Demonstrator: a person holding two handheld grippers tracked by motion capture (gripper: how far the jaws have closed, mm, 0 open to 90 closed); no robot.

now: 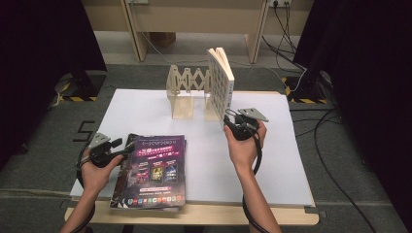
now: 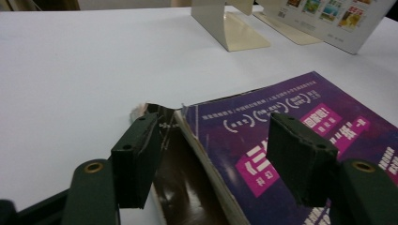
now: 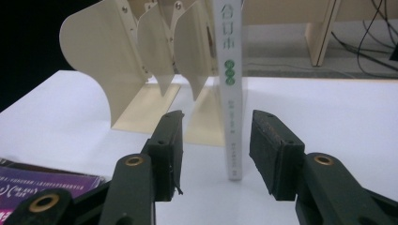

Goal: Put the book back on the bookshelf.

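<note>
**Left fingers straddling magazine corner, right fingers flanking standing book**

Lower left of the high view: left gripper (image 1: 118,144) is sitting at the upper-left corner of the purple magazine (image 1: 156,167), top of a stack on the white surface (image 1: 145,111). Fingers (image 2: 136,159) are standing apart, corner between them, pads not pressing. Centre top: cream folding rack (image 1: 187,90). Right of it: white book (image 1: 221,85) is standing upright against the rack. Right gripper (image 1: 232,122) is hovering just before its spine (image 3: 231,93), fingers apart, not touching.
</note>
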